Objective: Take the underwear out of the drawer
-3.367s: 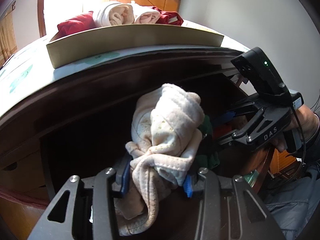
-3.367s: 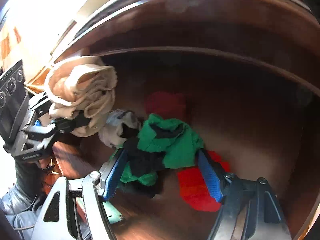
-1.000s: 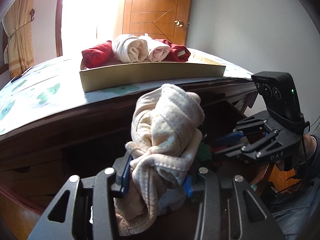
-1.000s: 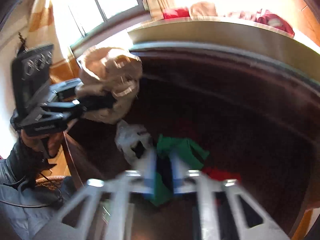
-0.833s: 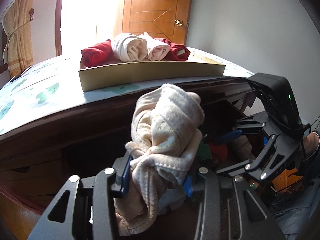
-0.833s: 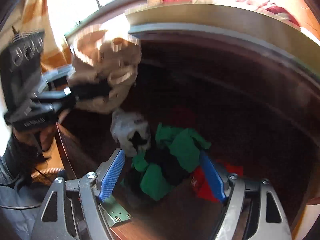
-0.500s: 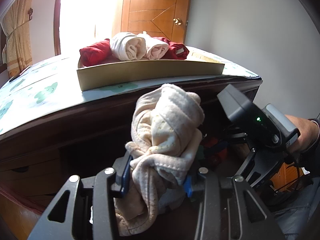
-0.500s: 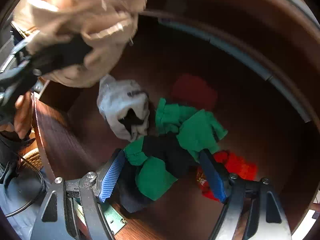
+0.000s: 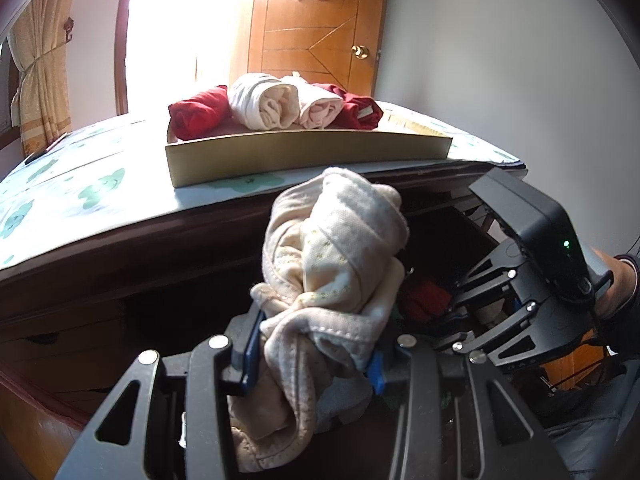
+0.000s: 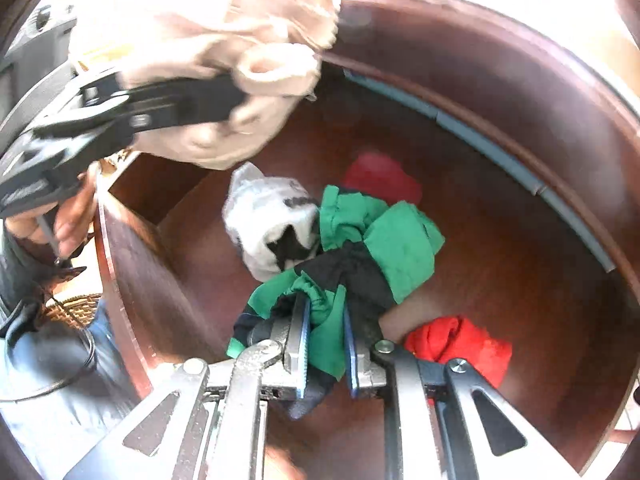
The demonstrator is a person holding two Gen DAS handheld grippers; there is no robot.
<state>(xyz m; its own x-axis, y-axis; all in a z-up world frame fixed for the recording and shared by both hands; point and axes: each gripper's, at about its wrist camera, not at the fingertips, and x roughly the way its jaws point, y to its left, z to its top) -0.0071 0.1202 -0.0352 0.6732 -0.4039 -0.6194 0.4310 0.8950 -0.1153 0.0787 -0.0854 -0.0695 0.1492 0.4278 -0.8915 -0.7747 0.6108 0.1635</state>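
Clamping my right gripper (image 10: 325,338) on the green and black underwear (image 10: 352,248) in the drawer (image 10: 520,280) — its jaws have just been closing on the cloth. My left gripper (image 9: 314,354) grips a cream pair (image 9: 332,260) above it. White (image 10: 266,220) and seemingly two red pieces (image 10: 460,344) — beyond my right fingertips — remain.

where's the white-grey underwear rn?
Right wrist view: the white-grey underwear lies in the drawer, left of centre, touching the green-and-black underwear on its right, below the cream underwear.
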